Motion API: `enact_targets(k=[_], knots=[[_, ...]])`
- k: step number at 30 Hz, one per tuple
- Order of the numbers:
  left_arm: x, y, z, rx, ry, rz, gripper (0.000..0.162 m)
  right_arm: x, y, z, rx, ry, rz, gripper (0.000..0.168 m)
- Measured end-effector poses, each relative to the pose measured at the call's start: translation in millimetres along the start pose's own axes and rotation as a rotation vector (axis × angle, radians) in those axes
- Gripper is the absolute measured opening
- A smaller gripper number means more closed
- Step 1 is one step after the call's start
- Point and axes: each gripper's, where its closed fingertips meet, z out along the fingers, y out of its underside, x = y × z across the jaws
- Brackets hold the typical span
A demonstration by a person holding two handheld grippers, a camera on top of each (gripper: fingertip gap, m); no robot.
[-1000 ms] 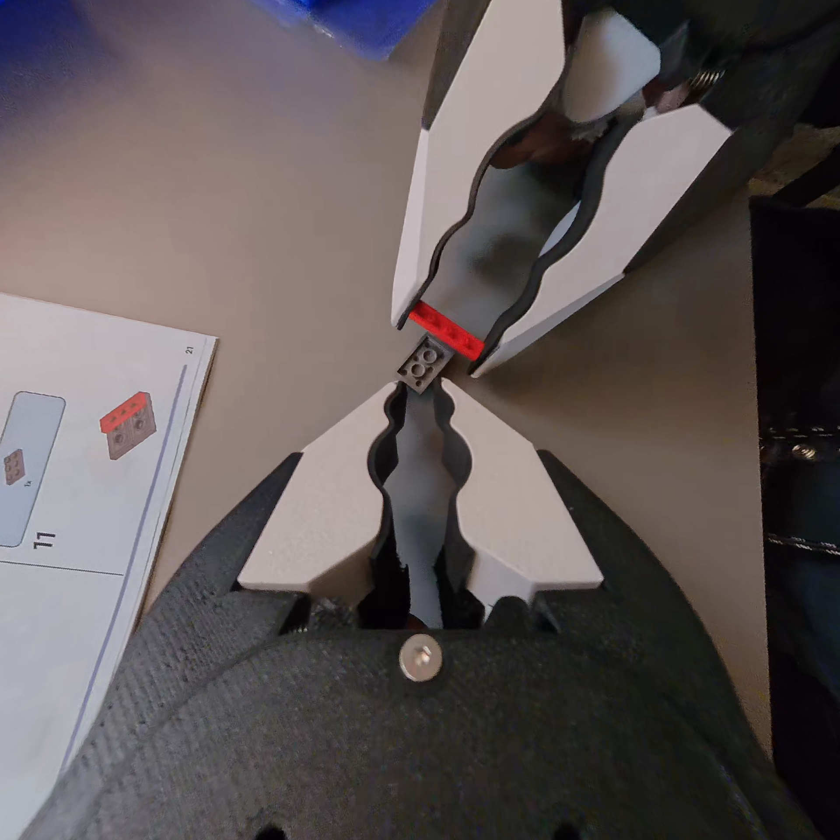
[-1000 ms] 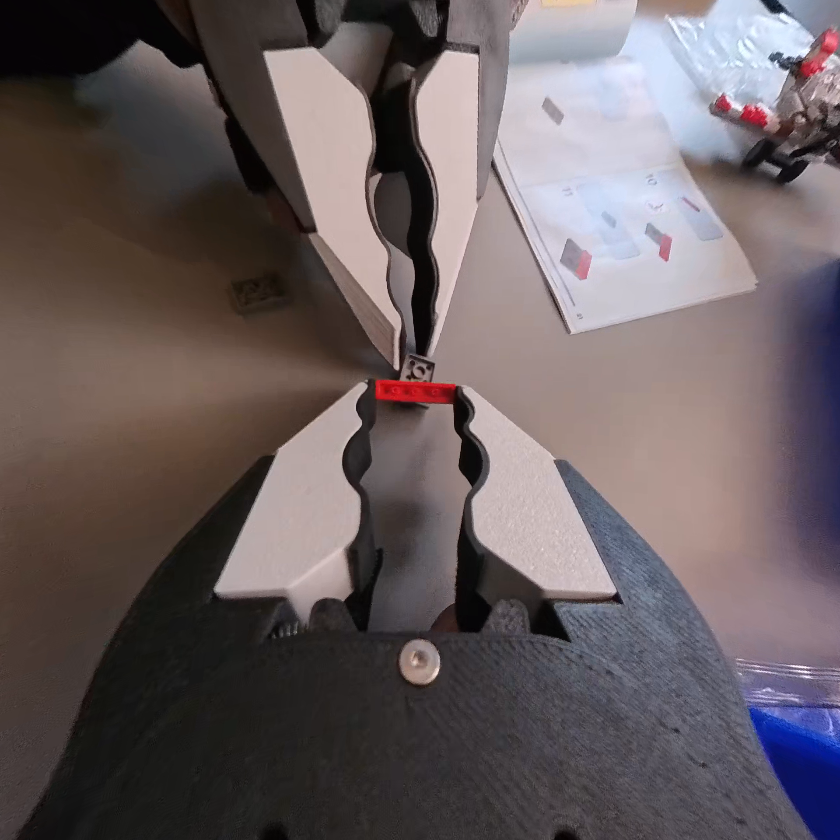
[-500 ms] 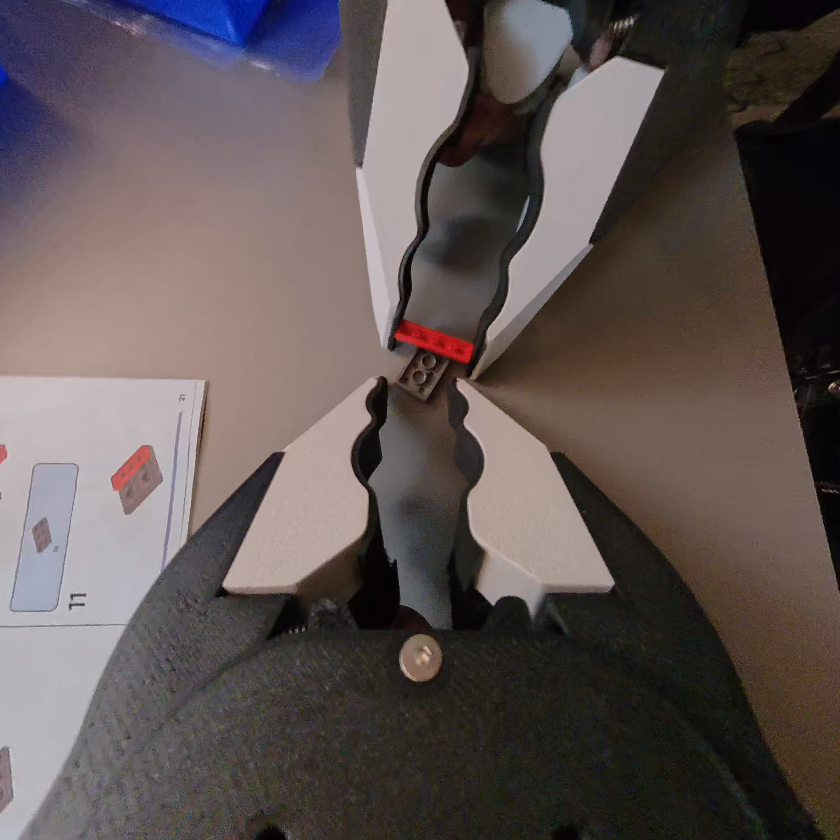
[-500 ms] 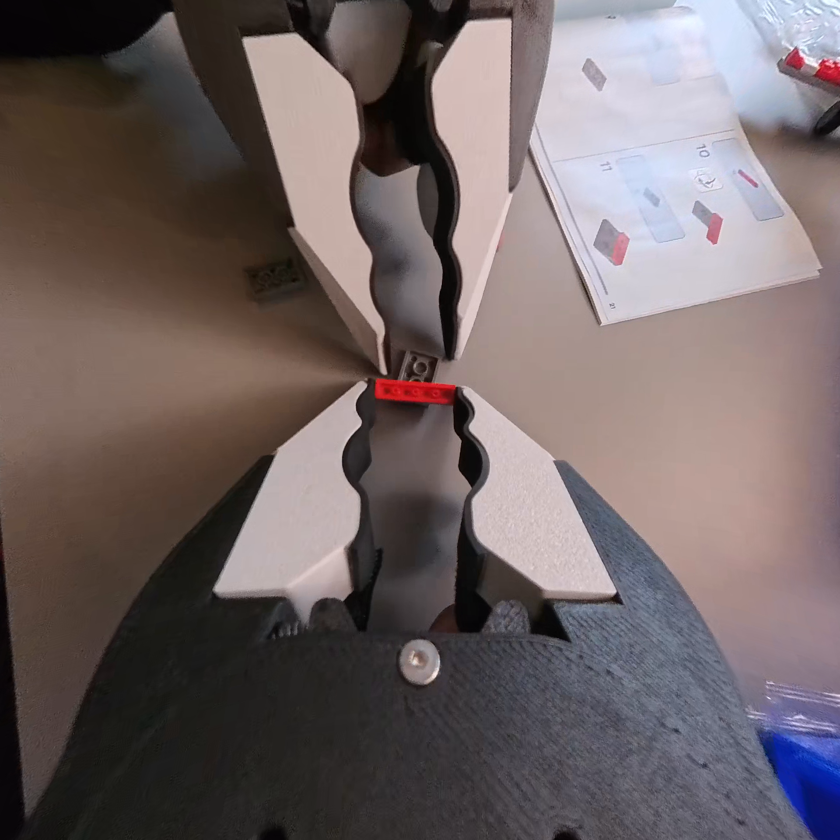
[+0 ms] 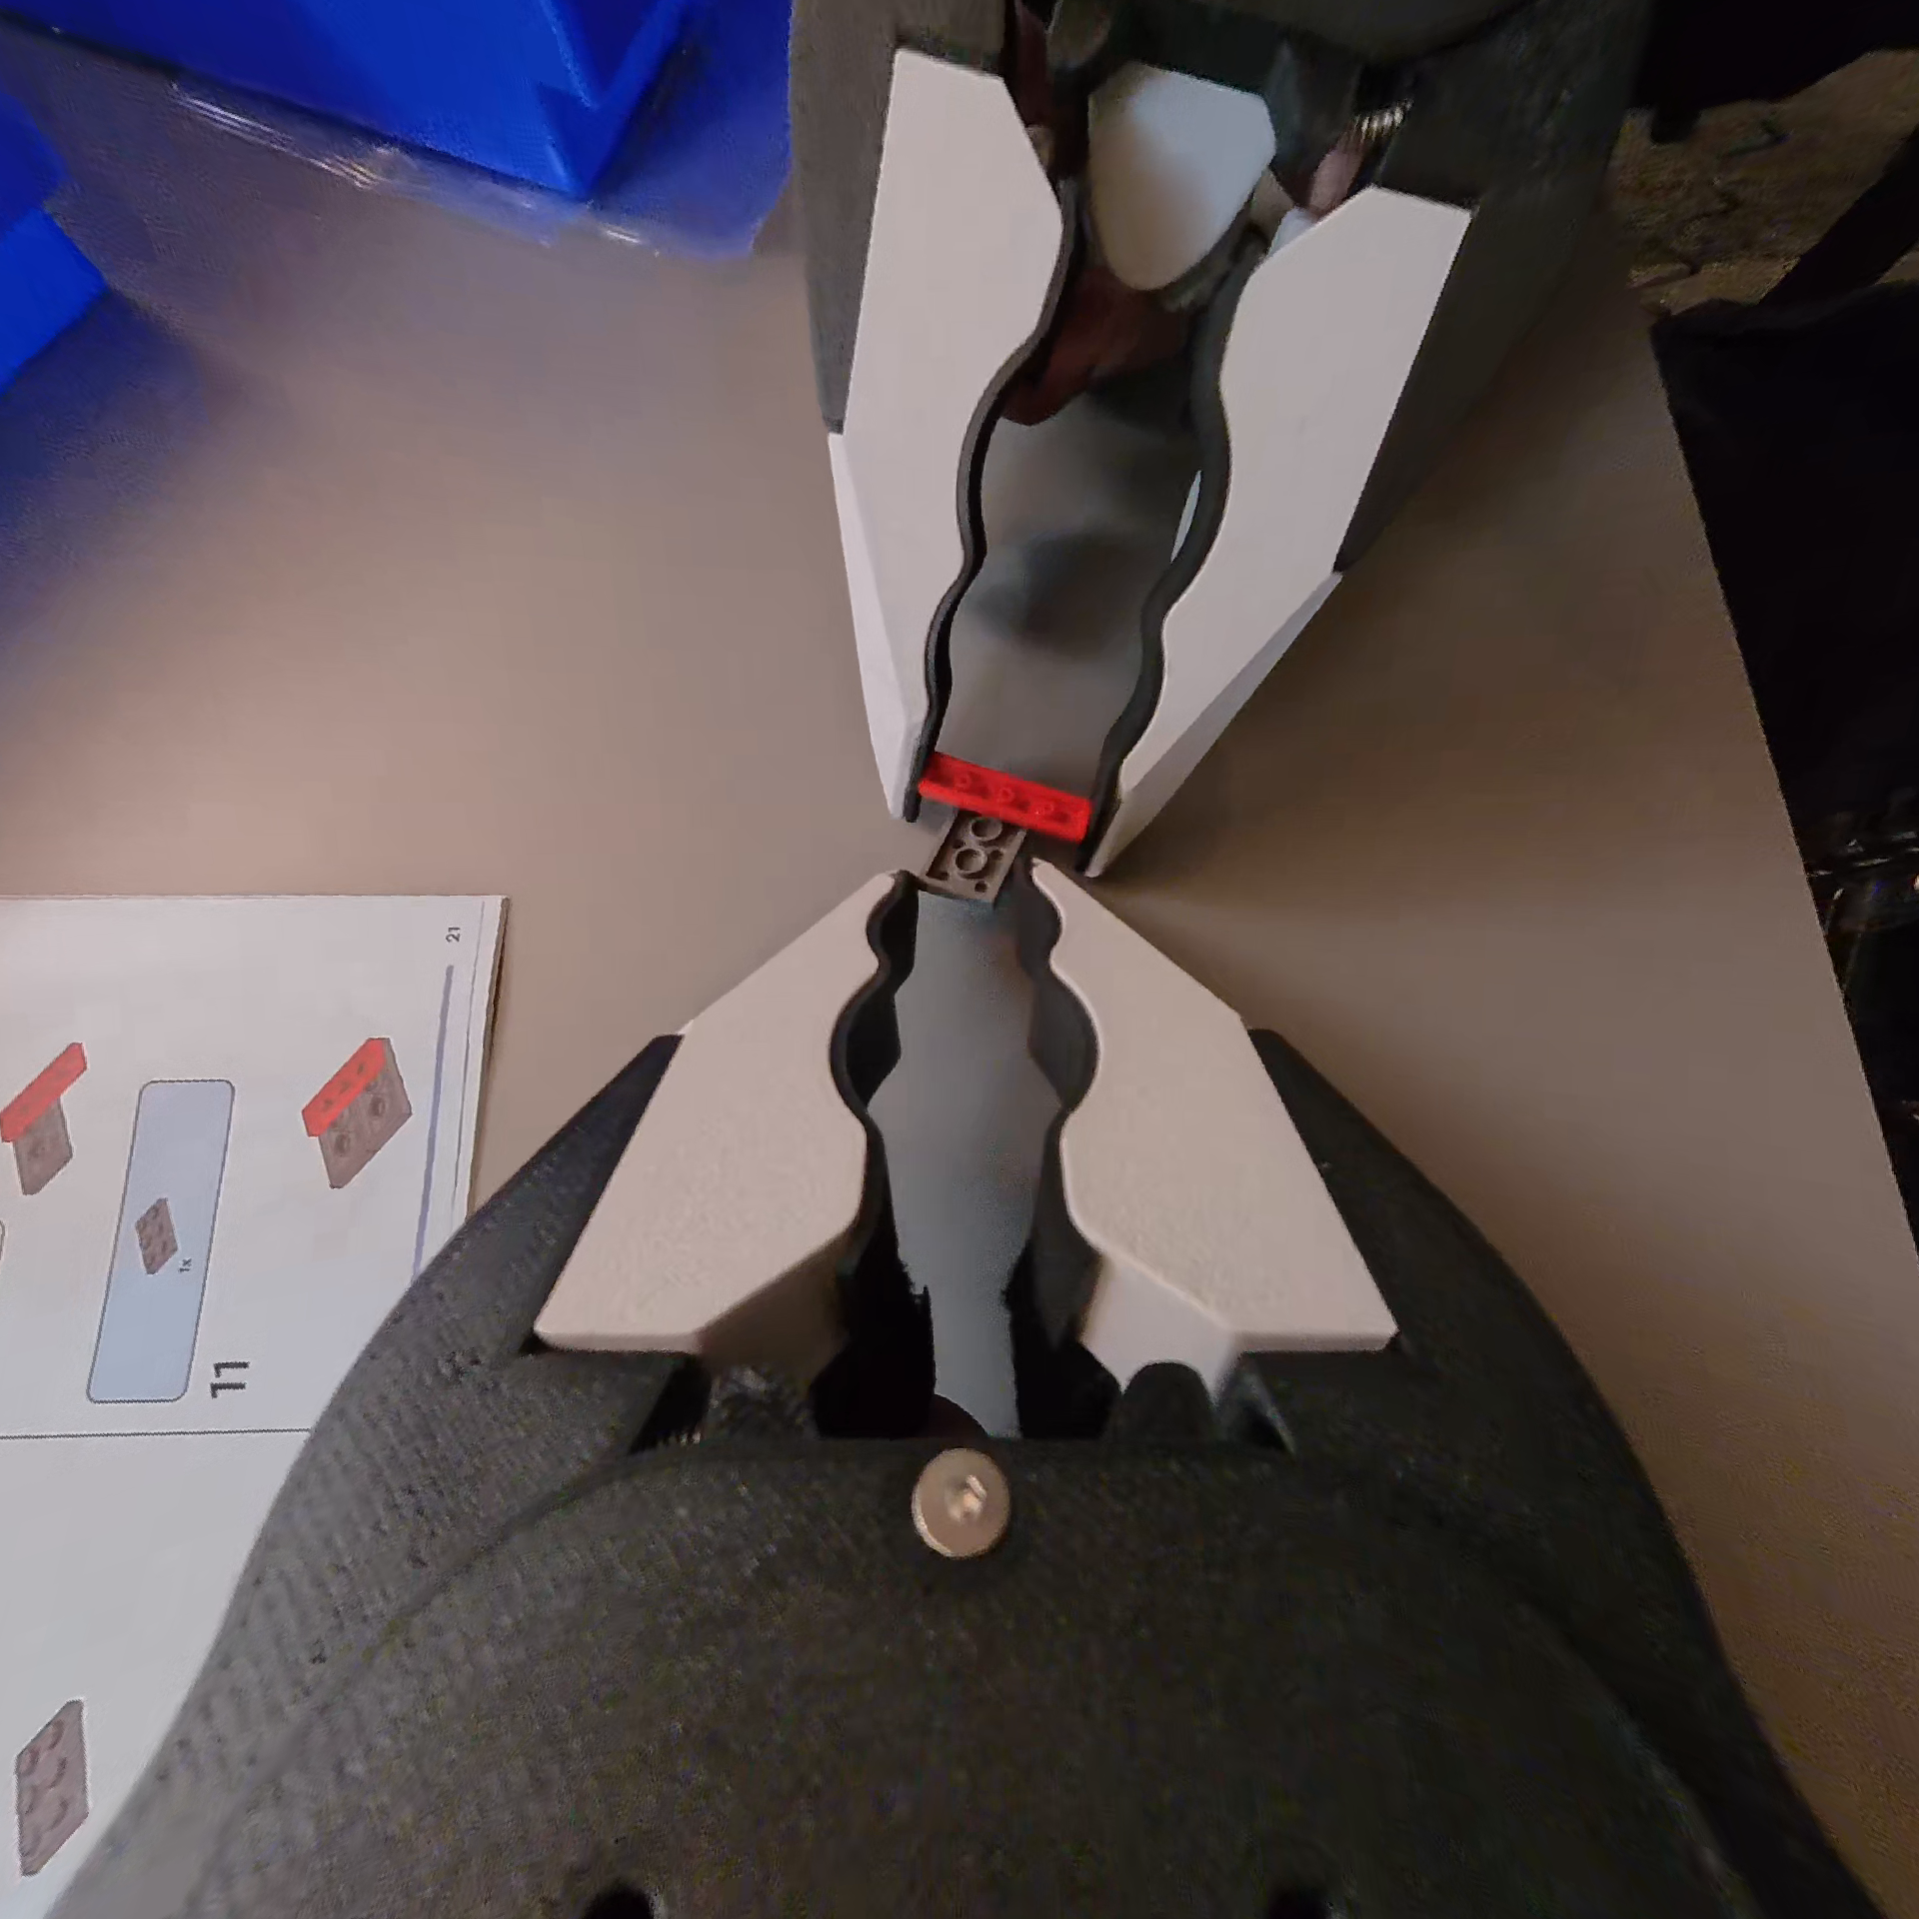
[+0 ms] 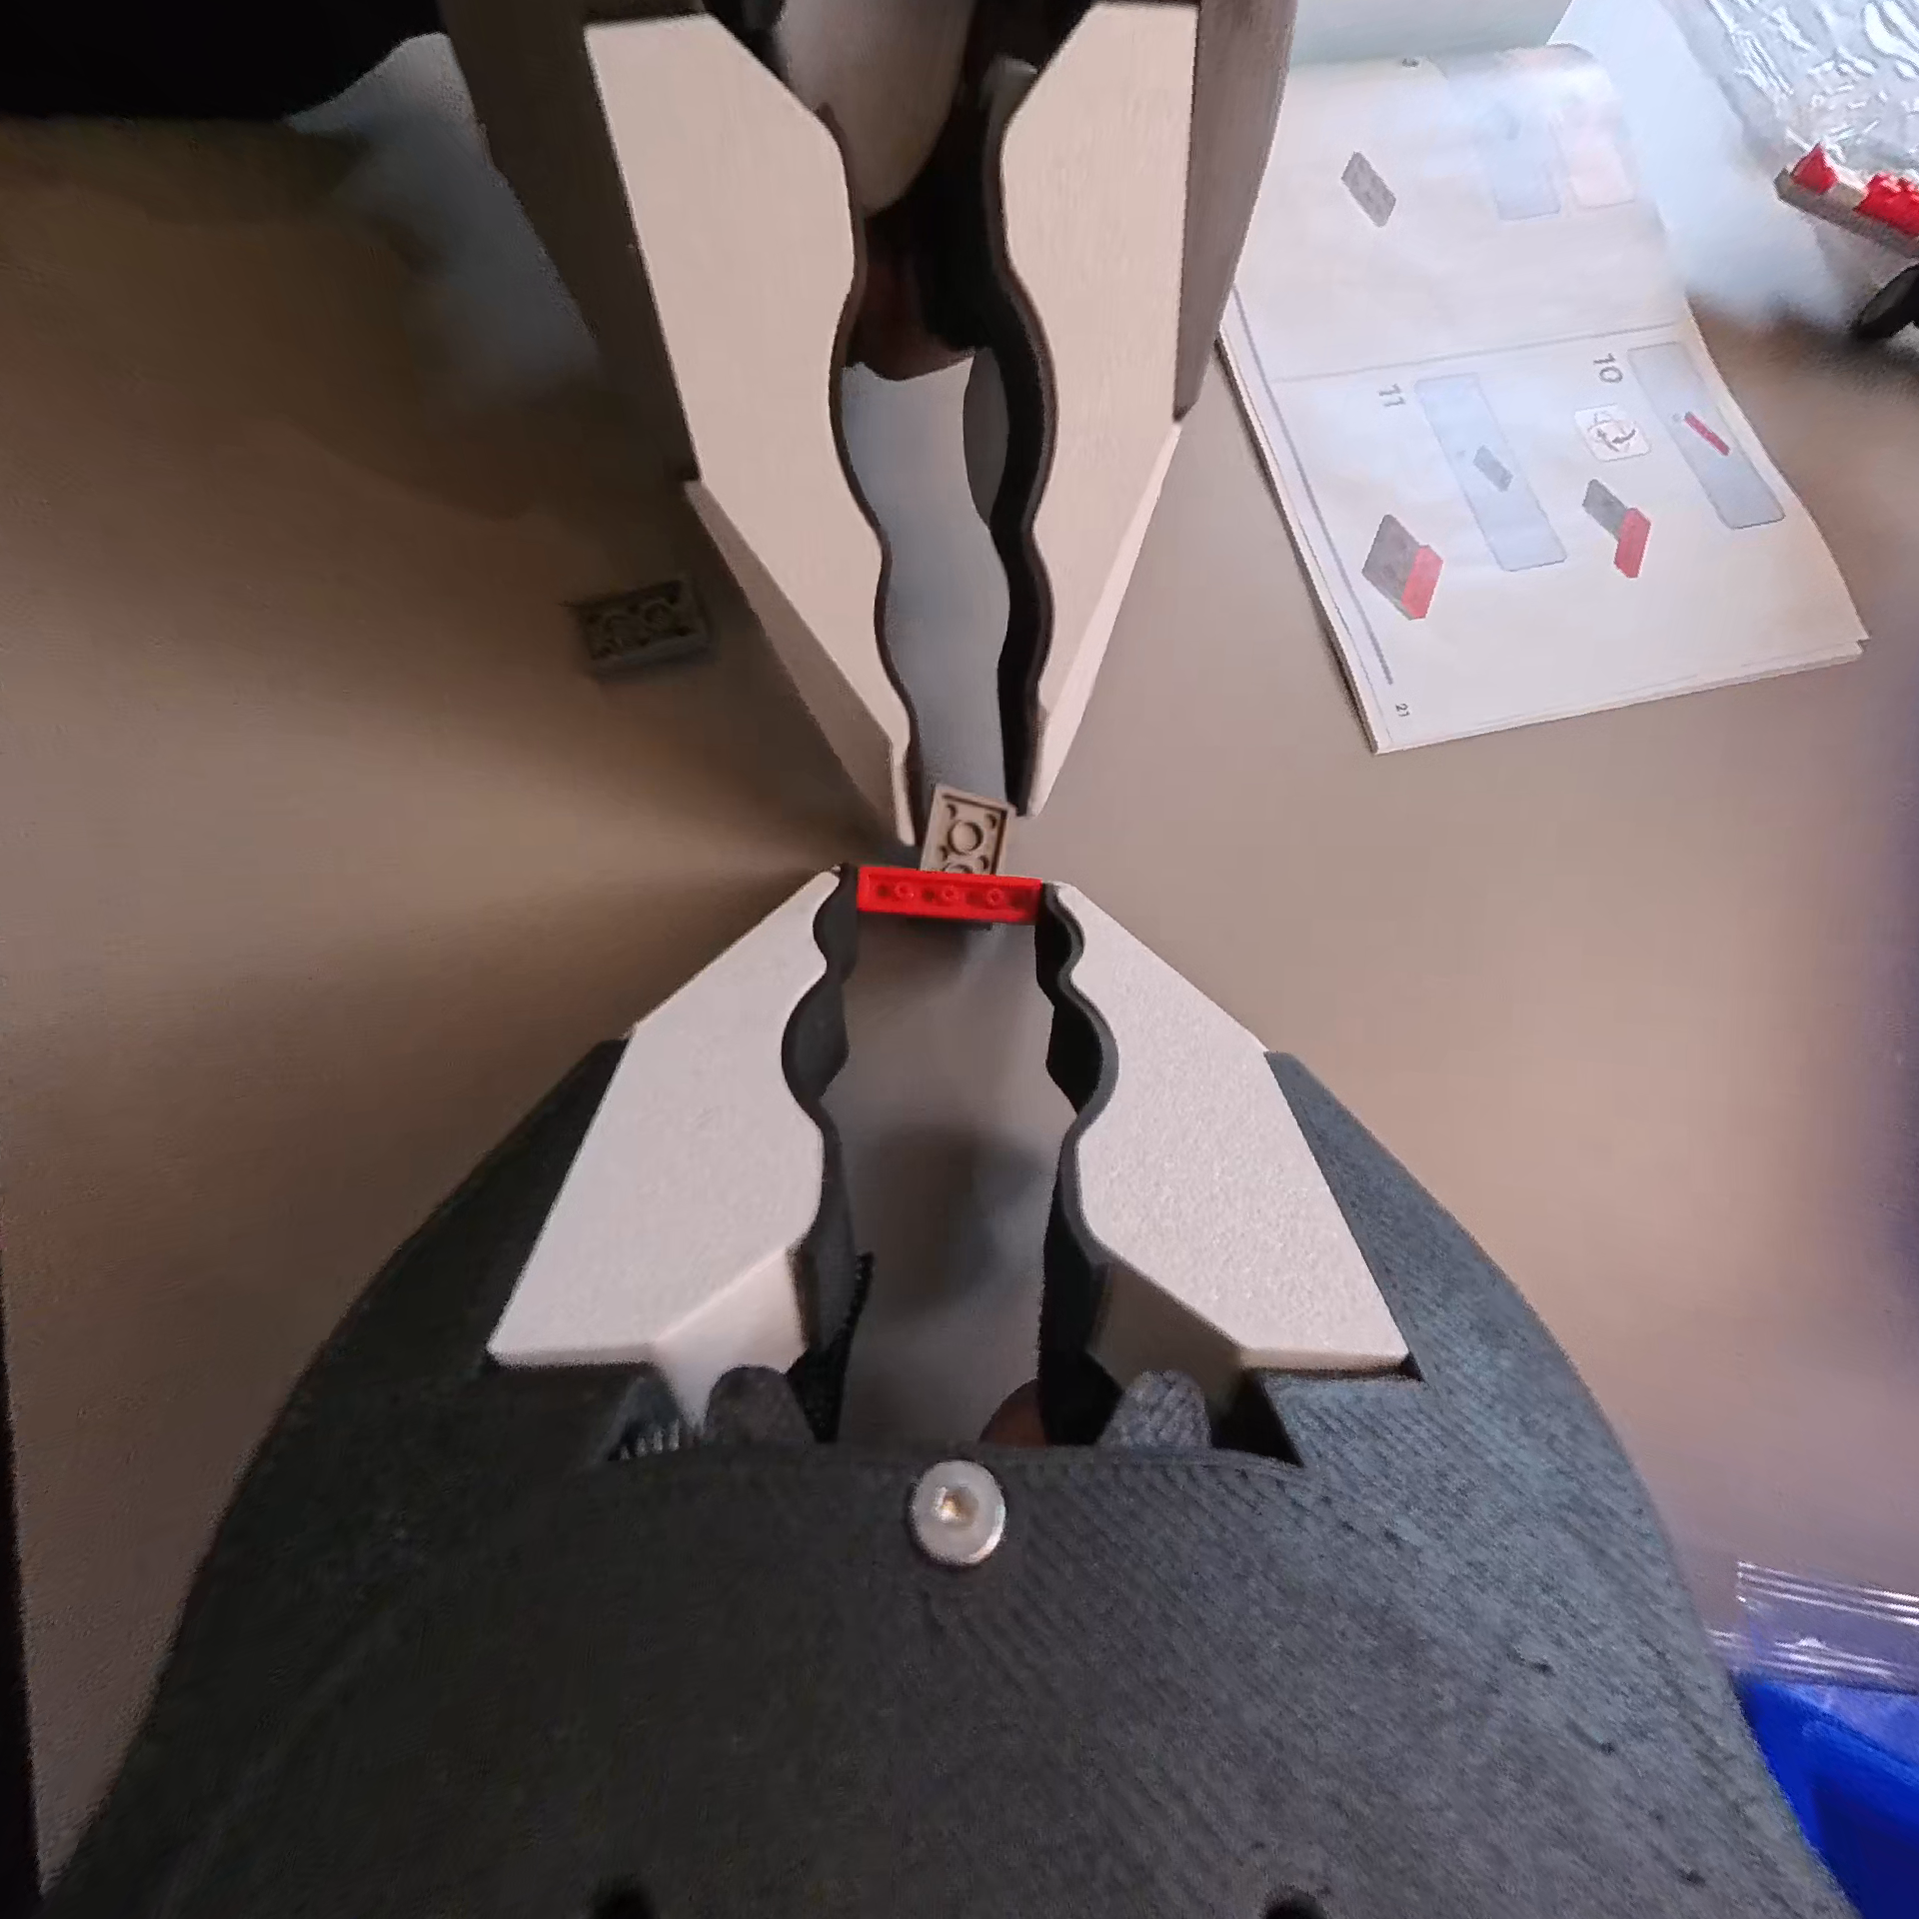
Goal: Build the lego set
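Observation:
My left gripper (image 5: 968, 881) is shut on a small grey 2x2 plate (image 5: 971, 857), held at its fingertips. My right gripper (image 6: 945, 901) is shut on a thin red 1x4 plate (image 6: 947, 895), held by its ends. The two grippers meet tip to tip above the table. The grey plate (image 6: 966, 831) butts against the red plate (image 5: 1005, 808) near its middle and touches it. In the left wrist view the right gripper (image 5: 1012, 820) comes down from the top. In the right wrist view the left gripper (image 6: 964, 820) does the same.
An open instruction booklet (image 5: 239, 1142) lies to the left; it also shows in the right wrist view (image 6: 1537, 415). A loose grey brick (image 6: 639, 623) lies on the tan table (image 6: 312, 935). A blue bin in plastic (image 5: 415, 83) is nearby. A part-built red and grey model (image 6: 1859, 208) stands at the far right. Less than 4 cm separates the two grippers' tips. The loose grey brick (image 6: 639, 623) is about 7 centimetres from both grippers' fingertips.
The two grippers have swung into a straighter line, tip to tip. The grey plate has moved in closer under the red plate. Both views have shifted over the table.

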Motion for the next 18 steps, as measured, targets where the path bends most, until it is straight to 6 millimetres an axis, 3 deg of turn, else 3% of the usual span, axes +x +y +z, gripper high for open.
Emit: enact_targets(k=[18], knots=[[-3, -13, -9, 0.084, -0.020, 0.009, 0.018, -1, -12, -11, 0.112, -0.055, 0.042, 0.035]])
